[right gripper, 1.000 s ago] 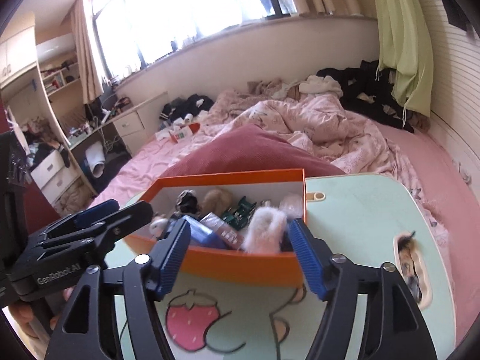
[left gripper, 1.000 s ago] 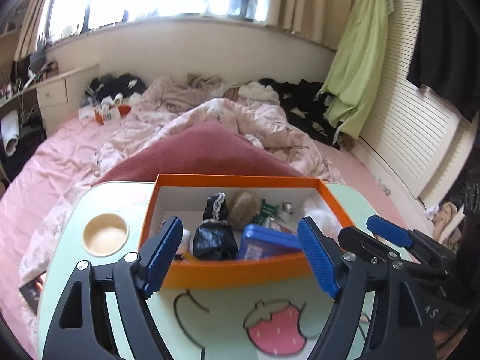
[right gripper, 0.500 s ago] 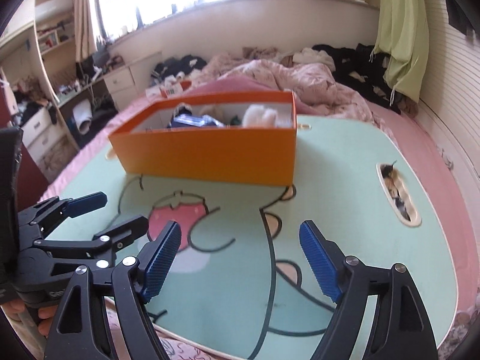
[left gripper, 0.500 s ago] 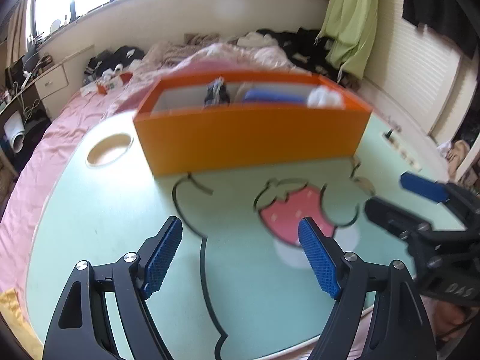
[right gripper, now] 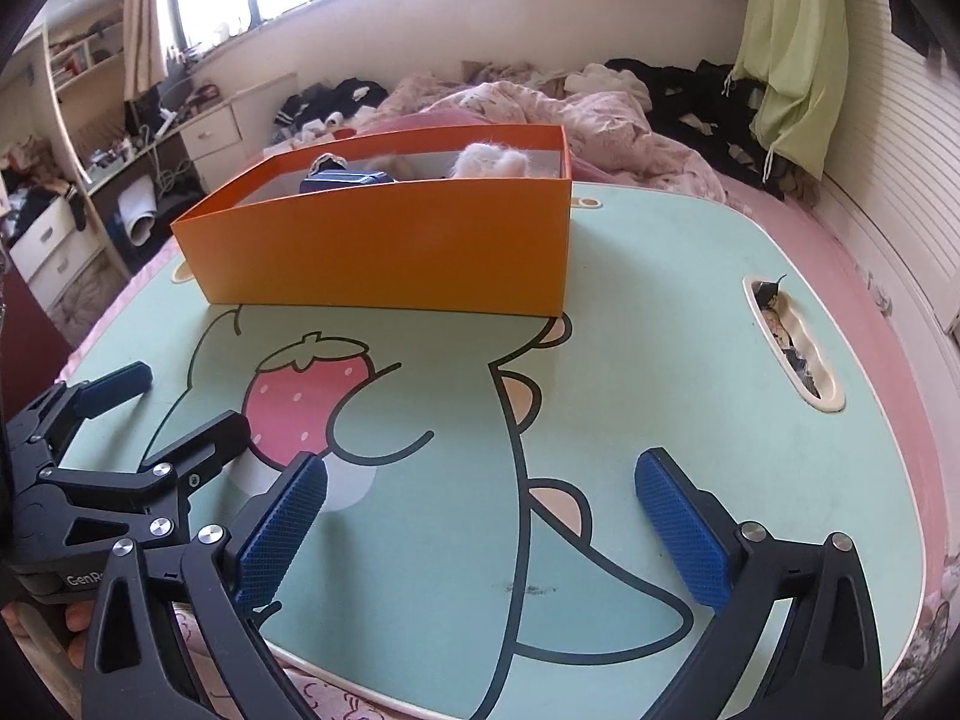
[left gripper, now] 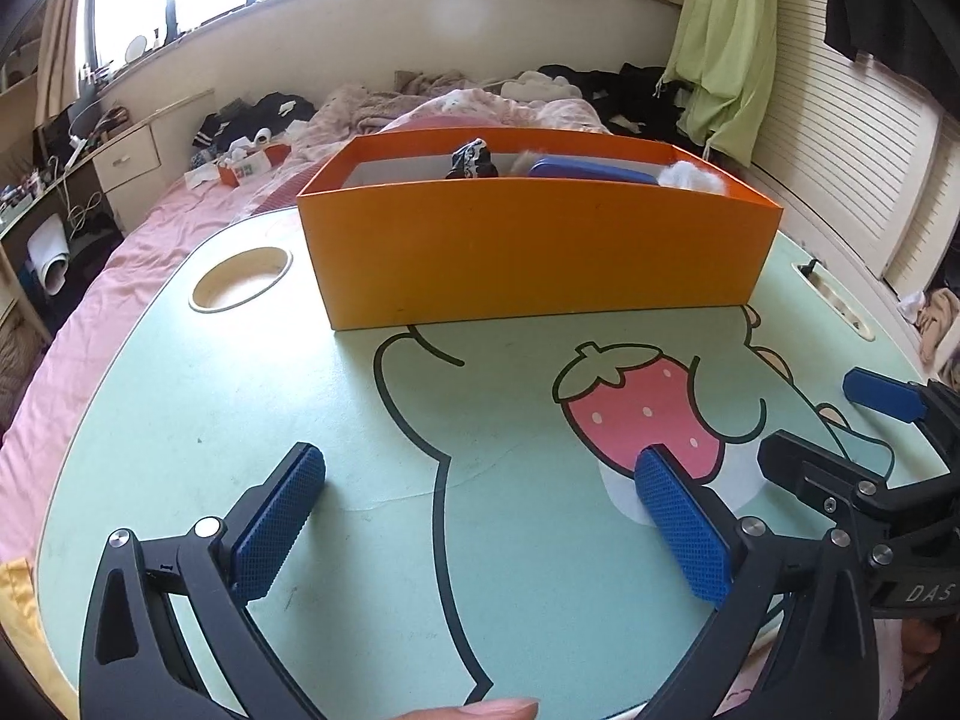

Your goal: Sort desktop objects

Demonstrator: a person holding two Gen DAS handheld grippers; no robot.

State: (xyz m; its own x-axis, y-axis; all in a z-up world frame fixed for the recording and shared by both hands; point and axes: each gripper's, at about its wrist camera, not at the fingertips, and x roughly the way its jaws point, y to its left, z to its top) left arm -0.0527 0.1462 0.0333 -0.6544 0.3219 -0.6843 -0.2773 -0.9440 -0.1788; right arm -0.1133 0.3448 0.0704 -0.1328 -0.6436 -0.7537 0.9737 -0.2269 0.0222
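left gripper (left gripper: 480, 516): jaws spread wide, nothing between them, low over the near edge of the desk (left gripper: 300, 408); it also shows at the left of the right wrist view.
cup hole (left gripper: 241, 279): round recess in the desk, just left of the box, nothing in it.
orange box (left gripper: 534, 246): stands at the far middle of the desk, well apart from both grippers; open-topped cardboard, probably light but with thin walls that would flex, so judged best pushed or taken low by a wall, not squeezed at the rim.
black-and-white bundle (left gripper: 474, 159): pokes above the rim at the box's left; looks soft, should pinch easily.
blue case (left gripper: 591, 171): lies in the box's middle; looks rigid and smooth, likely slippery, so grip across its narrow sides.
white fluff (left gripper: 690, 175): right end of the box; soft, light, compresses, take it at the bulk.
right gripper (right gripper: 480, 516): jaws wide apart and holding nothing, near the desk's front edge.
side slot (right gripper: 789, 354): long recess at the desk's right, with small dark bits inside, too small to name.
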